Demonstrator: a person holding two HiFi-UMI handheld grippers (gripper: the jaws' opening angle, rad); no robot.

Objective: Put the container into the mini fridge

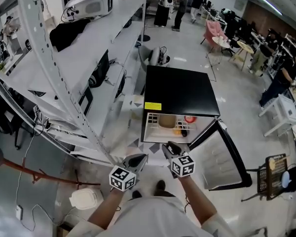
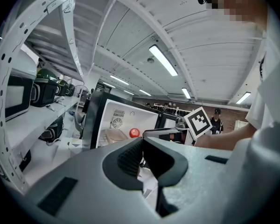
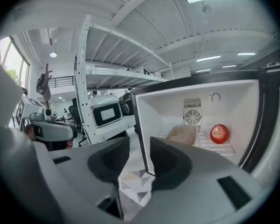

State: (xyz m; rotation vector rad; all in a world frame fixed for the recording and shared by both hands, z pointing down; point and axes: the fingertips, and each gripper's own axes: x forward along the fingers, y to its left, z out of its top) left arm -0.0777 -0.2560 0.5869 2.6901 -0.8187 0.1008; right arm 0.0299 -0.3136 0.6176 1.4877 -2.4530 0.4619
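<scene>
The black mini fridge stands on the floor with its door swung open to the right. On its wire shelf sits a tan container with a red apple to its right. Both grippers hover in front of the opening and hold nothing. My left gripper is shut, its jaws touching. My right gripper is open by a narrow gap with nothing in it. The right gripper view looks into the fridge at the container and the apple. The left gripper view shows the apple too.
A tall white shelving rack with appliances fills the left side, close to the fridge. A white round appliance lies on the floor at lower left. A black crate stands to the right of the open door. People stand far off.
</scene>
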